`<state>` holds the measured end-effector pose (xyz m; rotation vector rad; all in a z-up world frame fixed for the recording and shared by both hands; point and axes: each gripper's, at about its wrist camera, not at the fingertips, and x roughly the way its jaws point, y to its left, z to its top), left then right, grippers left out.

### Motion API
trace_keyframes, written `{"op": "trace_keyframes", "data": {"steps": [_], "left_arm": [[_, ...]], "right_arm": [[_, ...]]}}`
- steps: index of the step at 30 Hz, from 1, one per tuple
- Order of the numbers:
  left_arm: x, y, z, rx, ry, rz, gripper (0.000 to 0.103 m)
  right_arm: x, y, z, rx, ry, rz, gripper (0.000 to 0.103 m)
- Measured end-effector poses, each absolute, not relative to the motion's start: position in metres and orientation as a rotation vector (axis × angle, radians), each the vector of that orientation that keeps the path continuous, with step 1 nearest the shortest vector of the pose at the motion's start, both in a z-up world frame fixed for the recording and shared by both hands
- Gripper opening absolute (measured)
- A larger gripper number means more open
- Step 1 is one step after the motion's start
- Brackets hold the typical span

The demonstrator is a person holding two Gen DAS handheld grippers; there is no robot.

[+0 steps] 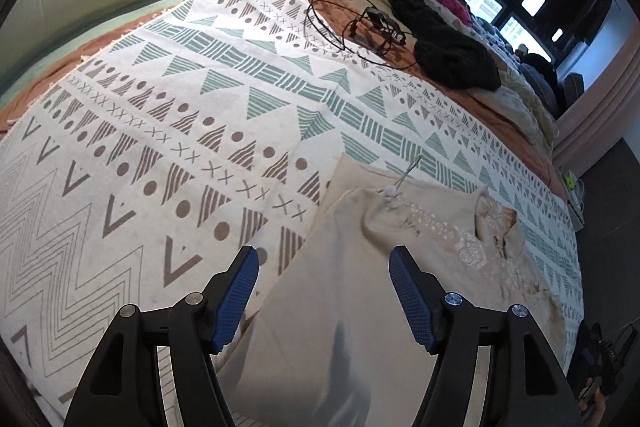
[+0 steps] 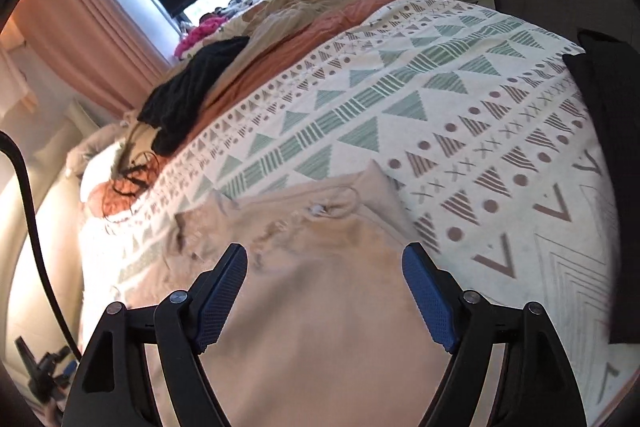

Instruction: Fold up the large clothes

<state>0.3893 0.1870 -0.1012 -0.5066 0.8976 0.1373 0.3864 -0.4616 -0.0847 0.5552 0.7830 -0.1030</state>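
Beige garment (image 1: 344, 291) (image 2: 320, 307) with embroidered neckline (image 1: 472, 243) lies partly folded, fairly flat on the bed's patterned spread (image 1: 168, 131), near the bed's near edge; small white tag at collar.

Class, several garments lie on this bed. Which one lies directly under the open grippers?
The beige embroidered garment, spread flat on the patterned blanket. The black knitted garment and the heaped clothes lie far off beside the window.
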Motion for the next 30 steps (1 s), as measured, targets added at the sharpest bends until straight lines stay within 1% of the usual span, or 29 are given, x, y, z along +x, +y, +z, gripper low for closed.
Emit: {"op": "trace_keyframes", "data": {"steps": [6, 9, 11, 13, 14, 15, 16, 17, 19, 20, 21, 22, 23, 24, 30], "left_arm": [[0.381, 0.186, -0.135, -0.410, 0.976, 0.128, 0.068], [0.384, 0.180, -0.153, -0.366, 1.021, 0.119, 0.058], [0.388, 0.177, -0.164, -0.335, 1.050, 0.121, 0.046], [0.393, 0.173, -0.172, -0.313, 1.072, 0.120, 0.039], [0.396, 0.171, -0.176, -0.305, 1.079, 0.116, 0.033], [0.398, 0.169, -0.178, -0.293, 1.085, 0.113, 0.031], [0.401, 0.166, -0.180, -0.275, 1.089, 0.115, 0.029], [0.403, 0.164, -0.181, -0.255, 1.088, 0.117, 0.023], [0.408, 0.161, -0.182, -0.228, 1.086, 0.121, 0.013], [0.410, 0.160, -0.182, -0.216, 1.082, 0.126, 0.009], [0.411, 0.159, -0.182, -0.209, 1.075, 0.130, 0.008], [0.413, 0.159, -0.181, -0.206, 1.070, 0.132, 0.006], [0.415, 0.160, -0.180, -0.202, 1.066, 0.136, 0.005], [0.417, 0.159, -0.179, -0.198, 1.062, 0.140, 0.005], [0.432, 0.155, -0.175, -0.177, 1.052, 0.157, 0.004]], "right_arm": [[0.367, -0.482, -0.112, 0.491, 0.868, -0.129, 0.080], [0.365, -0.486, -0.128, 0.448, 0.913, -0.124, 0.080], [0.365, -0.487, -0.140, 0.432, 0.943, -0.118, 0.080], [0.366, -0.488, -0.151, 0.418, 0.962, -0.114, 0.076], [0.368, -0.487, -0.154, 0.411, 0.968, -0.114, 0.068], [0.370, -0.488, -0.159, 0.406, 0.978, -0.113, 0.061], [0.372, -0.488, -0.162, 0.405, 0.984, -0.112, 0.058], [0.374, -0.488, -0.164, 0.404, 0.986, -0.111, 0.054], [0.379, -0.486, -0.166, 0.387, 0.984, -0.105, 0.050], [0.382, -0.485, -0.166, 0.374, 0.982, -0.102, 0.041], [0.386, -0.484, -0.166, 0.358, 0.981, -0.103, 0.028], [0.389, -0.483, -0.166, 0.343, 0.982, -0.106, 0.023], [0.392, -0.483, -0.166, 0.330, 0.981, -0.112, 0.014], [0.394, -0.483, -0.164, 0.324, 0.974, -0.120, 0.010], [0.406, -0.488, -0.152, 0.308, 0.932, -0.163, 0.006]]}}
